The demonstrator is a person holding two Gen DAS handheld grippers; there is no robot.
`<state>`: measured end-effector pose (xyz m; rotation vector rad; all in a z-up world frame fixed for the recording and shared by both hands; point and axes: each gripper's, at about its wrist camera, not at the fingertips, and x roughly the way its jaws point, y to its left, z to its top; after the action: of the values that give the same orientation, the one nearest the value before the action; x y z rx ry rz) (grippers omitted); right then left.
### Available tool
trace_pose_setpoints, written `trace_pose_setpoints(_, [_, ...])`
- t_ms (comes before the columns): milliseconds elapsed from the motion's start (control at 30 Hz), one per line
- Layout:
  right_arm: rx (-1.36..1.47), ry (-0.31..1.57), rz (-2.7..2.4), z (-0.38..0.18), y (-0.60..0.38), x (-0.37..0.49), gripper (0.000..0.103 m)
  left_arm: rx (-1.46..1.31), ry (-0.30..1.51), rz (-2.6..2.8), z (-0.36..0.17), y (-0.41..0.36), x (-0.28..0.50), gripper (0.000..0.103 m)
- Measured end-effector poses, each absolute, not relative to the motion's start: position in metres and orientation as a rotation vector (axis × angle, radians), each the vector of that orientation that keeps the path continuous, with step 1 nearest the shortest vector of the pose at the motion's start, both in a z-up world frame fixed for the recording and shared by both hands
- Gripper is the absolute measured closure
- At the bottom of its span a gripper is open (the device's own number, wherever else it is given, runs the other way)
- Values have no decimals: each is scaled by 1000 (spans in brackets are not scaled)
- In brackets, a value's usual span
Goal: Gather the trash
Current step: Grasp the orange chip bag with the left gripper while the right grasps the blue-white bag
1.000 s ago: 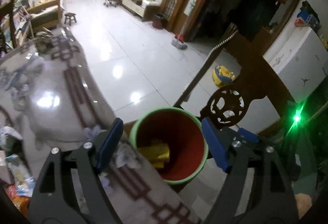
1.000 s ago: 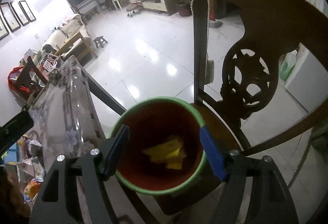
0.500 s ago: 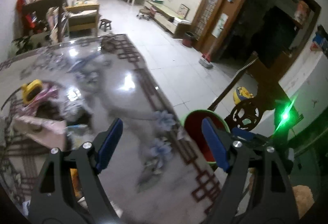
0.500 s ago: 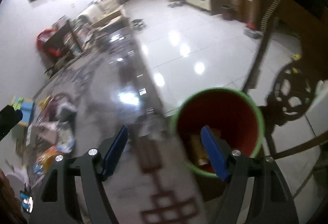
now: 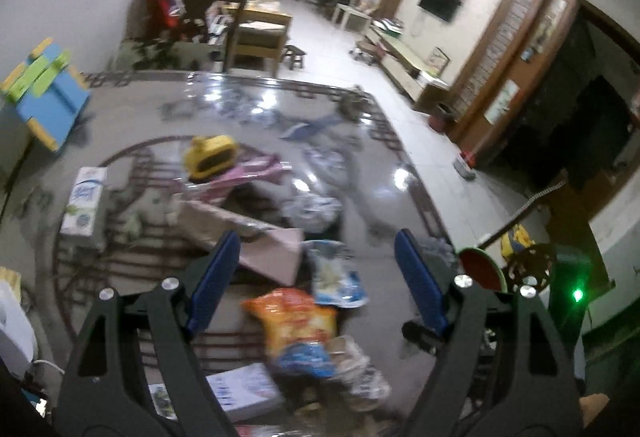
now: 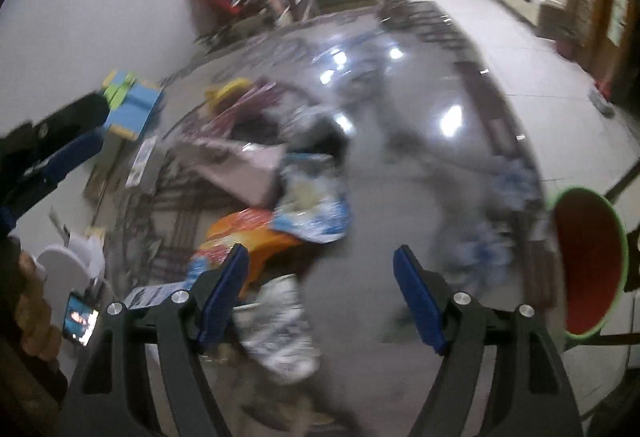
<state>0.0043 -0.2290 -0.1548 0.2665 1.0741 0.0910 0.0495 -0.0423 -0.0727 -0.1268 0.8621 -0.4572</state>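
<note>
Both grippers hang over the cluttered table [image 5: 400, 173] with nothing between their fingers: the left gripper [image 5: 316, 277] has its blue pads spread wide apart and empty, and the right gripper [image 6: 320, 289] shows the same open, empty stance in its own view. The red bin with the green rim [image 6: 588, 265] stands off the table's right edge, beside a carved wooden chair [image 5: 528, 269]; from this angle its inside cannot be read, so how much it already holds cannot be told. Judging by the table, most of the collecting is left to do. An orange snack bag [image 5: 292, 317] lies right under the left gripper, touching a blue-and-white wrapper [image 5: 336, 273] just beyond it, with crumpled pale wrappers [image 5: 352, 361] nearer the camera. Farther in sit a flattened cardboard box [image 5: 256, 237], a crumpled plastic bag [image 5: 312, 209], a white milk carton [image 5: 84, 205] lying on its side to the left, and a yellow toy-like object [image 5: 210, 157] resting on pink packaging; whether that one counts as trash is unclear. The right wrist view is heavily smeared, so finer details there cannot be made out. The orange bag looks like the nearest candidate for the next grasp, and the bin is well apart from it, off to the right.
</note>
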Motion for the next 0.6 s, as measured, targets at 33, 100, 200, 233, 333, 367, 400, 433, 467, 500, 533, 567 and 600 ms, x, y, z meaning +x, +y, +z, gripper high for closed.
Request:
trace_pose_setpoints(33, [261, 1078, 95, -157, -222, 7, 31, -126, 862, -449, -74, -37, 51, 26])
trace_pose_setpoints(100, [257, 1085, 95, -162, -214, 11, 31, -124, 869, -436, -80, -20, 51, 26])
trace_pose_setpoints(200, [288, 1100, 69, -170, -214, 23, 31, -104, 895, -419, -94, -2, 51, 21])
trace_pose_setpoints(233, [291, 1115, 50, -175, -213, 34, 31, -100, 903, -414, -98, 1, 50, 19])
trace_pose_setpoints(333, [269, 1140, 13, -188, -215, 57, 31, -121, 947, -413, -115, 11, 49, 18])
trace_pose_setpoints(367, [267, 1148, 9, -192, -214, 65, 31, -126, 954, -415, -117, 11, 49, 18])
trace_pose_setpoints(400, [268, 1156, 7, -197, -214, 73, 31, -128, 959, -419, -120, 13, 49, 18])
trace_pose_setpoints(433, [270, 1167, 5, -203, -213, 84, 31, -126, 960, -424, -120, 13, 48, 18])
trace_pose_setpoints(467, [270, 1176, 4, -208, -213, 88, 31, -121, 955, -434, -121, 13, 47, 16])
trace_pose_setpoints(500, [265, 1195, 0, -215, -211, 97, 31, -114, 950, -431, -121, 12, 47, 7])
trace_pose_setpoints(533, [256, 1211, -2, -220, -210, 103, 31, -93, 942, -413, -121, 11, 46, 5])
trace_pose_setpoints(567, [237, 1232, -4, -227, -207, 109, 31, -71, 921, -401, -120, 8, 44, 5])
trace_pose_setpoints(600, [219, 1245, -6, -233, -205, 112, 31, -58, 904, -402, -119, 7, 43, 5])
